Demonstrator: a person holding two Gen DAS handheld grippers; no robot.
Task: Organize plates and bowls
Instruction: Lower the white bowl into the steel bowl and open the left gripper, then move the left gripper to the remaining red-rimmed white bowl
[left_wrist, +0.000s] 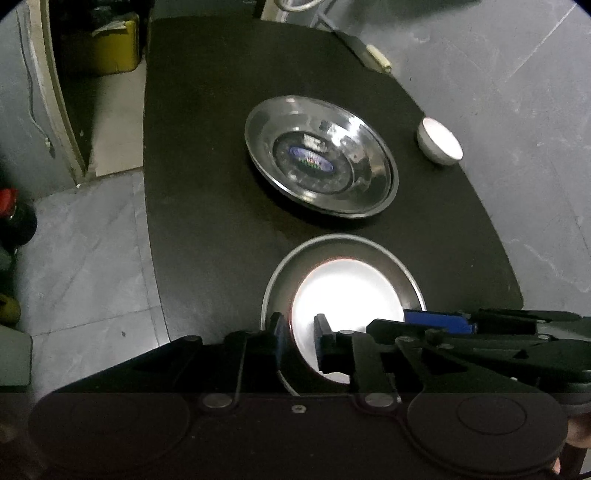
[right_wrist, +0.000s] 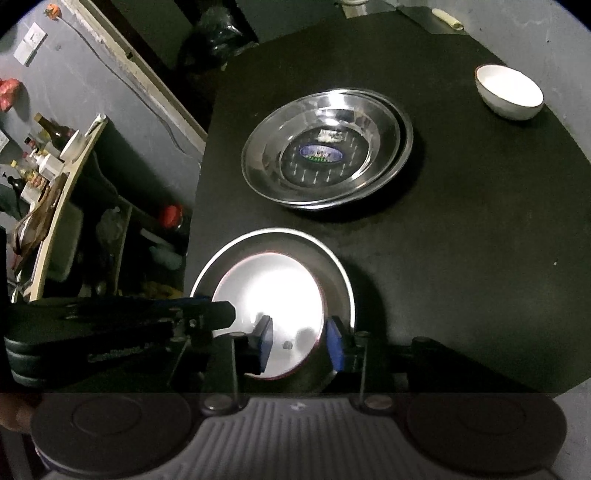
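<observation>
Table (left_wrist: 207, 177): dark, round-cornered top over a grey tiled floor (left_wrist: 85, 251); bears all the dishes.

Steel plates (left_wrist: 320, 157): shiny stack near the table's middle, one nested in another, a blue label on the bottom of the upper one. Well apart from both grippers.

Steel dish (left_wrist: 291, 264): grey-rimmed, at the near edge of the table, just in front of the steel plates. Holds a white plate.

White plate (left_wrist: 343, 291): thin red line round its rim, lying inside the steel dish, brightly lit.

Right gripper (right_wrist: 299, 341): blue pads set one on each side of the near right rim of the white plate and the steel dish wall. Jaws a little apart, with slack showing round the rim; grip released, nothing clenched.

Left gripper (left_wrist: 299, 328): jaws narrowly parted over the near left rim of the same two dishes, rim between the pads. Whether a pad touches the rim cannot be told; no firm clamp shows.

White bowl (left_wrist: 439, 142): small, upright, alone near the table's far right edge.
</observation>
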